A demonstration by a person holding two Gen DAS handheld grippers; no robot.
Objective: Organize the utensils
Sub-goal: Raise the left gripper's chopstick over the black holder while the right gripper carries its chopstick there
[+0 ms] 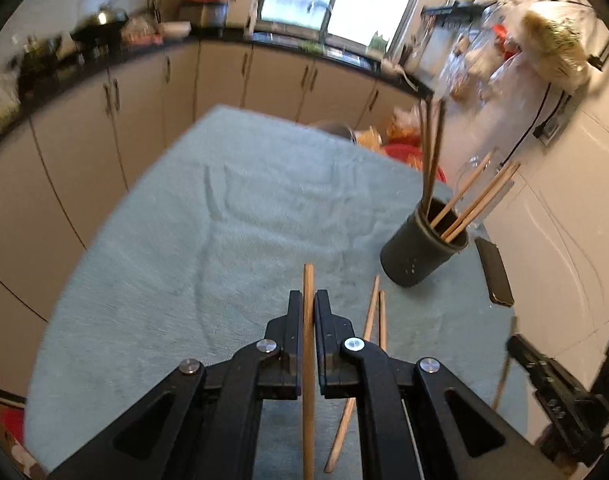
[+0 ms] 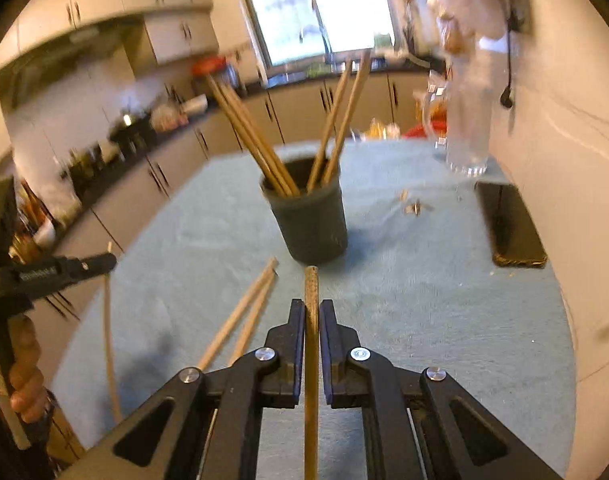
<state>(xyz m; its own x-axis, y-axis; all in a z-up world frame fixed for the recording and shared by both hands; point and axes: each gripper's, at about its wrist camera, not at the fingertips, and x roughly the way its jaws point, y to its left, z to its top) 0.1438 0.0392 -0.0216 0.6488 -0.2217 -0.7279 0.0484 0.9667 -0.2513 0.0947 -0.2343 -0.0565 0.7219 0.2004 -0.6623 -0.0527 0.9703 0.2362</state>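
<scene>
A dark cylindrical utensil holder stands on the green-grey table cloth with several chopsticks upright in it. My left gripper is shut on a wooden chopstick, held above the cloth to the left of the holder. My right gripper is shut on another wooden chopstick, just in front of the holder. Two loose chopsticks lie on the cloth between the grippers. The left gripper also shows at the left edge of the right wrist view.
A black phone lies at the cloth's right edge by the white wall. A clear glass jug stands behind it. Small scraps lie near the holder. Kitchen cabinets and a counter surround the table.
</scene>
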